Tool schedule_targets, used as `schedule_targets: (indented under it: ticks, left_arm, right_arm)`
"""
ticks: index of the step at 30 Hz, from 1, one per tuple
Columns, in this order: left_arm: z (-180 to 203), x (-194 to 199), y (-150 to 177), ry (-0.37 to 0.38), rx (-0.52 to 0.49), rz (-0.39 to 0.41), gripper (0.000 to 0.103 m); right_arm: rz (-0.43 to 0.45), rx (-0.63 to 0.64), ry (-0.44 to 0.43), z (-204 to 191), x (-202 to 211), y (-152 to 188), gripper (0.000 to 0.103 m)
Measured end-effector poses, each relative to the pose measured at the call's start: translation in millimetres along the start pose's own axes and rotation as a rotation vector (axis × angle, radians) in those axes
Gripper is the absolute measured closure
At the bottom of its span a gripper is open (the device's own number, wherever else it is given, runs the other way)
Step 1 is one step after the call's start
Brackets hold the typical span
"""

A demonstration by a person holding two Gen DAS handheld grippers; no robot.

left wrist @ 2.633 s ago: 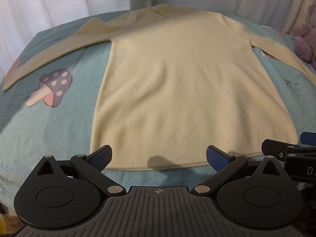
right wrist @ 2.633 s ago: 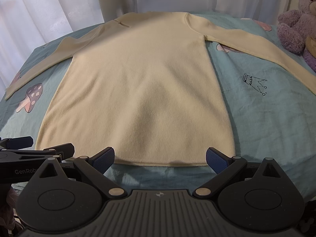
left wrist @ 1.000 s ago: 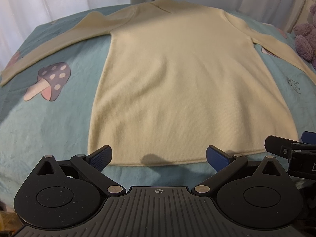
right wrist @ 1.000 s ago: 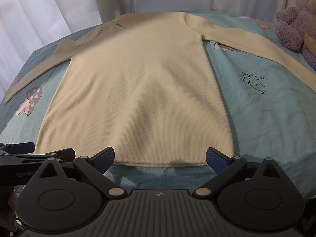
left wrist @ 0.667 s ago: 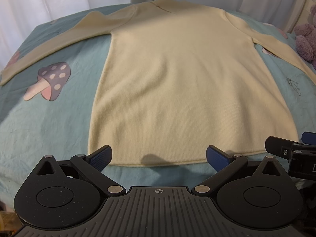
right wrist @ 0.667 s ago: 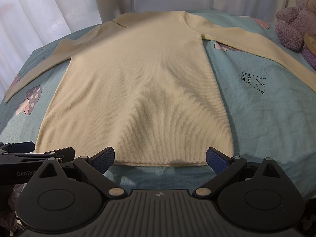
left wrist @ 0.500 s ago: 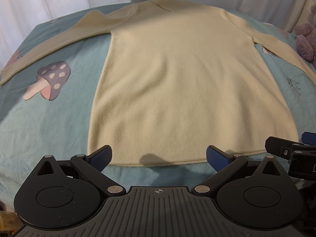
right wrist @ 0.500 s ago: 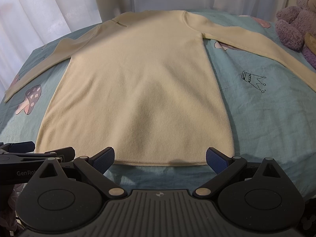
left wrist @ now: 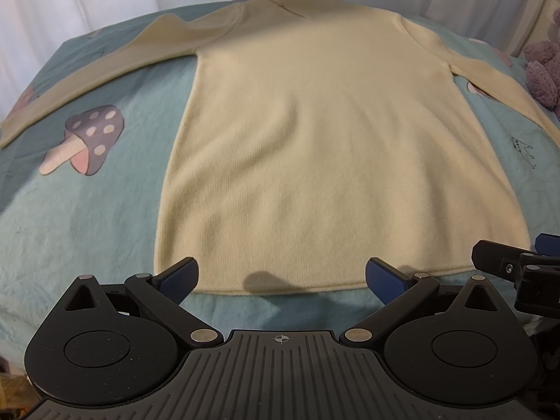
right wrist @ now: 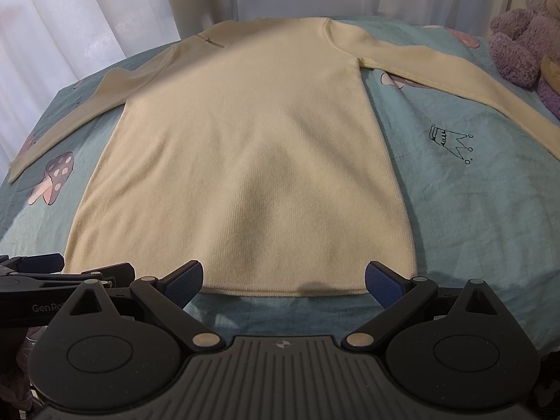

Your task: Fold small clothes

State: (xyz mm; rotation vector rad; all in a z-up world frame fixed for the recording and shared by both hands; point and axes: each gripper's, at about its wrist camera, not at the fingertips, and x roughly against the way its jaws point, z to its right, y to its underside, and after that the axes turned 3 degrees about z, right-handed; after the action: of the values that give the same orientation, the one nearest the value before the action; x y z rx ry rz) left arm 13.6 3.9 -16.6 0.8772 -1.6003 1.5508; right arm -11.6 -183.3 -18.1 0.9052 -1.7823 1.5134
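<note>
A cream long-sleeved knit sweater (left wrist: 315,133) (right wrist: 252,147) lies flat on the bed, hem toward me, both sleeves spread out to the sides. My left gripper (left wrist: 281,274) hovers open just short of the hem, nearer its left corner, with nothing between its blue pads. My right gripper (right wrist: 283,278) is open too, at the hem's right half, and holds nothing. Each gripper shows at the edge of the other's view: the right gripper (left wrist: 518,262) and the left gripper (right wrist: 52,269).
The teal bedsheet (left wrist: 87,217) (right wrist: 472,192) carries a mushroom print (left wrist: 84,140) and a crown drawing (right wrist: 451,143). A purple plush bear (right wrist: 521,35) sits at the far right. White curtains (right wrist: 87,17) hang behind the bed.
Both grippers have stayed open near the hem with only a slight drift of view. The sweater has not moved.
</note>
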Motion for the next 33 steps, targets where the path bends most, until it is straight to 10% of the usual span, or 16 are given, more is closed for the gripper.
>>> schedule_targets:
  ticks: [12, 18, 26, 33]
  left_arm:
    - [-2, -6, 0, 0.02, 0.016, -0.02, 0.0]
    - [0, -10, -4, 0.035, 0.01, -0.023, 0.0]
    - [-2, -22, -31, 0.029, 0.056, 0.0, 0.0]
    - [-2, -49, -68, 0.008, 0.12, 0.043, 0.0]
  right_arm:
    - [0.035, -0.064, -0.122, 13, 1, -2, 0.004]
    - [0.462, -0.134, -0.136, 55, 29, -4, 0.004]
    - [0.484, -0.606, 0.011, 191, 9, -36, 0.004]
    - [0.547, -1.013, 0.111, 324, -20, -21, 0.064]
